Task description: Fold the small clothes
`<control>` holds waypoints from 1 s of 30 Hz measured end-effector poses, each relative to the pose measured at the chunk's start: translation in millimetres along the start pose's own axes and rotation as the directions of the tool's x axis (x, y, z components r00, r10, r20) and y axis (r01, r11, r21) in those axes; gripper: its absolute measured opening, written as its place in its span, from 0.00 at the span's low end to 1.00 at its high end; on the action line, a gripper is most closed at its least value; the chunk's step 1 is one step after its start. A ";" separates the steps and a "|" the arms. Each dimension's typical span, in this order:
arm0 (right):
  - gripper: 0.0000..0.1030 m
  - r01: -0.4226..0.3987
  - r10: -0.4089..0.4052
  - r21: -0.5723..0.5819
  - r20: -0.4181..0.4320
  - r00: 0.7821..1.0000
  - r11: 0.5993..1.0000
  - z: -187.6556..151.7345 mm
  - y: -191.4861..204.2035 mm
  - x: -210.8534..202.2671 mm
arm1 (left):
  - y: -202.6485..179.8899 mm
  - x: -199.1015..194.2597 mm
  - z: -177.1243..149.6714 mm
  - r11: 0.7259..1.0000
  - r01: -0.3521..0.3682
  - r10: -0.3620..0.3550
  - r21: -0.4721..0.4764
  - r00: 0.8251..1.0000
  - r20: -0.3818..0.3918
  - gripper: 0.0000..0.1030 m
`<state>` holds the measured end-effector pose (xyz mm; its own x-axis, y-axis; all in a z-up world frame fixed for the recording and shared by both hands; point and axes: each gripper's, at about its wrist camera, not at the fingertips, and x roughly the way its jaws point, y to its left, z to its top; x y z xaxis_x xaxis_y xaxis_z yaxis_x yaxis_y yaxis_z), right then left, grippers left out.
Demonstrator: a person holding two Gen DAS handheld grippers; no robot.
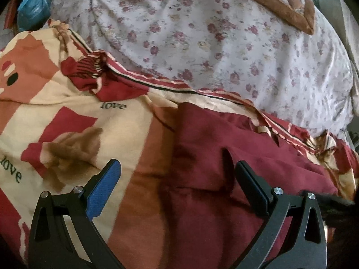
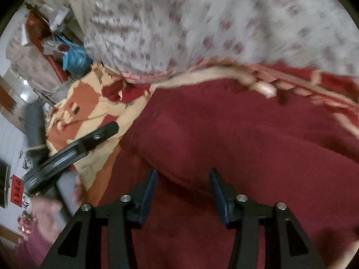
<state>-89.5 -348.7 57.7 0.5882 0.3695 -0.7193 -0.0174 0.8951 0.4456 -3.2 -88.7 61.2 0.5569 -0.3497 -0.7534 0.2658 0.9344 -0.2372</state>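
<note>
1. Maroon garment (image 1: 224, 179) lay spread on the patterned quilt (image 1: 67, 123), on the bed.
2. Left gripper (image 1: 177, 168) jaws wide apart, nothing held.
3. Right gripper (image 2: 182, 174) jaws apart over garment, nothing held.

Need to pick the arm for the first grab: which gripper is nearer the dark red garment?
Right. The right gripper hangs directly over the dark red garment, jaws open. The left gripper straddles its left edge, half over the patterned blanket.
</note>
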 end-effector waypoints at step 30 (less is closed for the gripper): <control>0.64 0.224 -0.336 0.332 0.335 0.880 0.917 -76.1 -133.7 -259.2 | -90.5 37.8 20.5 0.961 0.001 0.038 0.277 0.990 -0.135 0.14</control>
<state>-301.1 -545.2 144.1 0.7946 -0.0593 -0.6042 0.3837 0.8203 0.4241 9.9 -187.9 66.8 0.4550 -0.3011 -0.8380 0.4740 0.8786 -0.0583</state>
